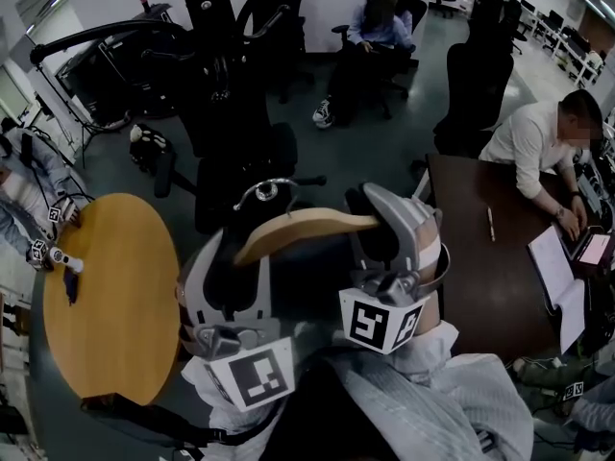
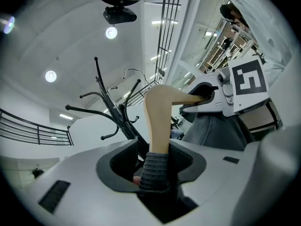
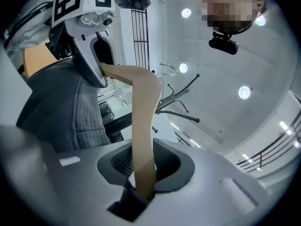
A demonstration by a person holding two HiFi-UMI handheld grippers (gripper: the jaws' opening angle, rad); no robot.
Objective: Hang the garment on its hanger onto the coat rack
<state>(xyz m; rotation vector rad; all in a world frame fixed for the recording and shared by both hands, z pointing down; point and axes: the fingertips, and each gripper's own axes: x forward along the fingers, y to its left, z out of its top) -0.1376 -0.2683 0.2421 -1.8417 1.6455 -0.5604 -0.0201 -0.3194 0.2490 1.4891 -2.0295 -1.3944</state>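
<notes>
A light wooden hanger (image 1: 307,227) with a metal hook (image 1: 264,191) is held level between my two grippers, and a grey garment (image 1: 413,401) hangs from it toward me. My left gripper (image 1: 231,257) is shut on the hanger's left arm (image 2: 157,121), over a fold of grey fabric (image 2: 154,171). My right gripper (image 1: 389,224) is shut on the right arm (image 3: 141,126). The black coat rack (image 1: 216,75) stands just beyond the hanger. Its curved pegs (image 2: 120,112) rise behind the hanger in both gripper views, the pegs (image 3: 174,102) apart from the hook.
A round wooden table (image 1: 106,296) is at my left, with a person's hands and small grippers (image 1: 53,233) at its edge. A dark desk (image 1: 480,248) with a seated person (image 1: 538,142) is at right. Black office chairs (image 1: 476,84) and another seated person (image 1: 375,36) stand beyond.
</notes>
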